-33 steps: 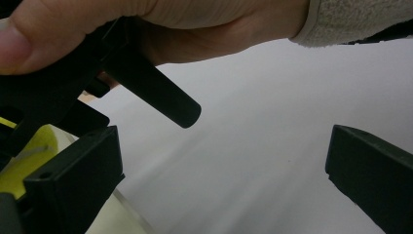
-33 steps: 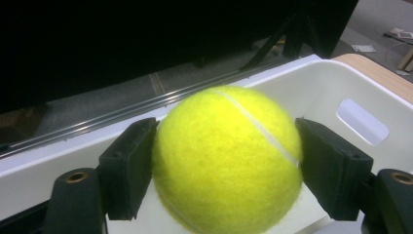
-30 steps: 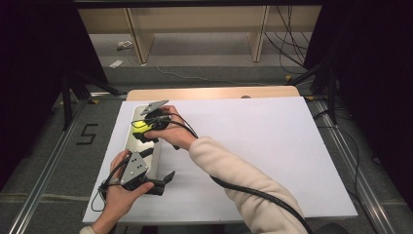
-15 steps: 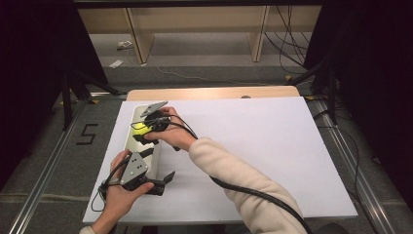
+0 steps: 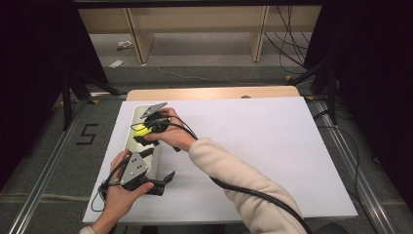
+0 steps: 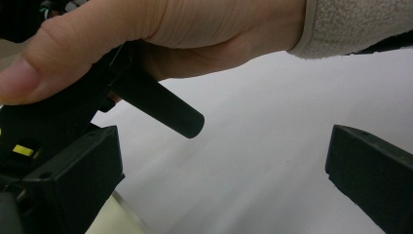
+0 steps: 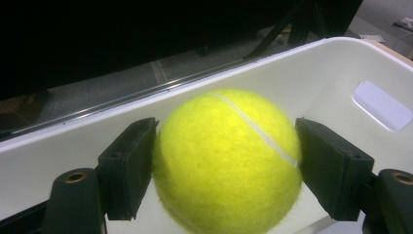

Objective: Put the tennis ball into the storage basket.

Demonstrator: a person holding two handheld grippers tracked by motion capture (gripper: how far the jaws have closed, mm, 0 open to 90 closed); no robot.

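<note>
A yellow tennis ball (image 5: 140,129) is clamped between the jaws of my right gripper (image 5: 142,132), over the far half of a long white tray (image 5: 128,142) at the table's left side. In the right gripper view the ball (image 7: 229,146) bulges between the two black pads, my right gripper (image 7: 225,168) shut on it, with the tray's white wall (image 7: 316,78) and a handle slot behind. My left gripper (image 5: 165,183) lies by the tray's near end, jaws wide apart. The left gripper (image 6: 219,185) holds nothing; the other hand (image 6: 160,34) is right in front of it.
A white sheet (image 5: 253,146) covers the table, with a strip of wooden tabletop (image 5: 209,92) at the back. A black cable (image 5: 243,192) trails from the right gripper along the sleeve. Metal rails (image 5: 44,180) run beside the table, and dark stands are behind it.
Hardly anything differs: the right gripper keeps the ball over the tray with only a tiny shift, and the left gripper stays put.
</note>
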